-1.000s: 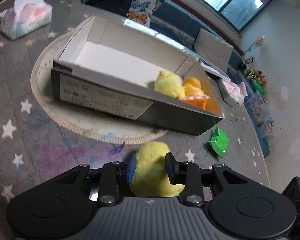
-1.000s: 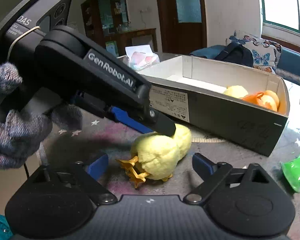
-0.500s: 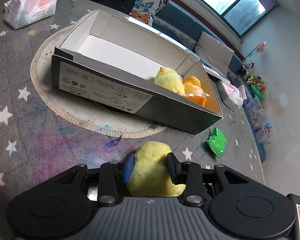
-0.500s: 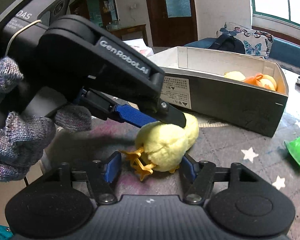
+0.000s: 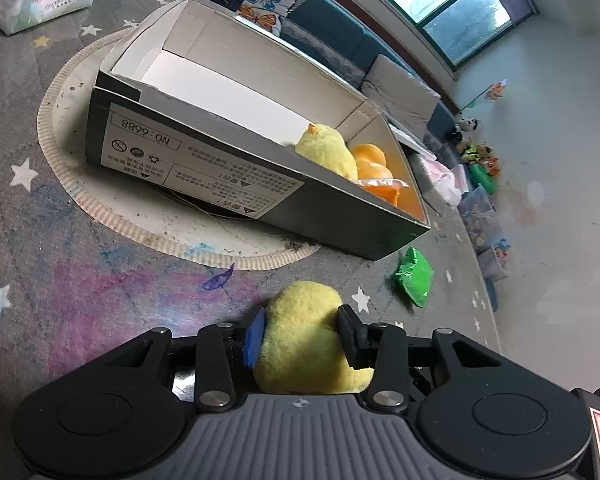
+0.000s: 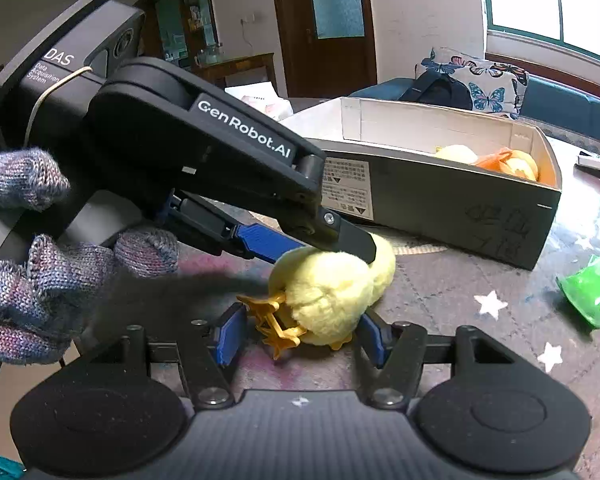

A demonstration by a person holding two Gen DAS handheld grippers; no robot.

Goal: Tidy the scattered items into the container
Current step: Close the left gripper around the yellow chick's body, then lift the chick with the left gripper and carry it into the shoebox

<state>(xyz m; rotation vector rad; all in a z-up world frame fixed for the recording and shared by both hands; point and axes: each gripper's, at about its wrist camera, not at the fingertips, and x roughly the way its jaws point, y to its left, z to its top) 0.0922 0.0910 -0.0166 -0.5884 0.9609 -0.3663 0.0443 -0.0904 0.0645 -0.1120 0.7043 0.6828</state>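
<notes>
Through the left wrist view my left gripper, jaws just easing apart, is bracketing the yellow plush chick in front of the box, while through the right wrist view my right gripper, just closing, is flanking its feet end without clearly pinching, risking a tug-of-war or slip.

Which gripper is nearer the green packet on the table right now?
Right, I'd judge. The right gripper straddles the yellow chick, with the green packet just off to its right. The left gripper flanks the same chick from farther off.
</notes>
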